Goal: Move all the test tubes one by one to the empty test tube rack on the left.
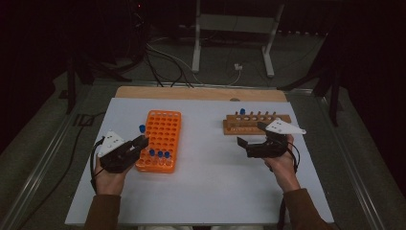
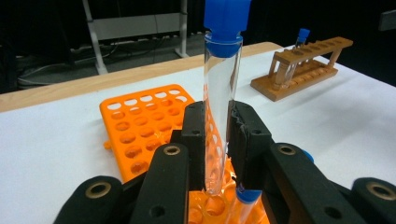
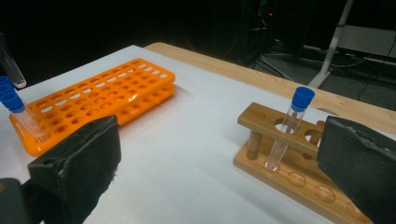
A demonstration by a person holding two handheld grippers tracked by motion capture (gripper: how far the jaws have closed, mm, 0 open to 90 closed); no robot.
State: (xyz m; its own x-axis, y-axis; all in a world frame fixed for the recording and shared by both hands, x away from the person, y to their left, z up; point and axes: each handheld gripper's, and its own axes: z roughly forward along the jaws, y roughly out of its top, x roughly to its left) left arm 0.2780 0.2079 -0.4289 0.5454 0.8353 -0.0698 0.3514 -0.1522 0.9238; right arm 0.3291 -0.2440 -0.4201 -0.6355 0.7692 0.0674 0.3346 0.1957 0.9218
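Your left tool (image 2: pixel 218 140) is pinching a clear test tube (image 2: pixel 220 107) with a blue cap, held upright just above the near end of the orange rack (image 2: pixel 140 126) on the white worktop (image 1: pixel 210 182). Your right tool (image 3: pixel 219 172) is spread wide with nothing between its pads, close to the wooden rack (image 3: pixel 299 163), where one blue-capped tube (image 3: pixel 289 126) stands.

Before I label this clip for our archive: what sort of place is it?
Probably a lab bench set up for recording: an orange rack and a wooden rack with capped tubes on a white table, cables and stands behind.
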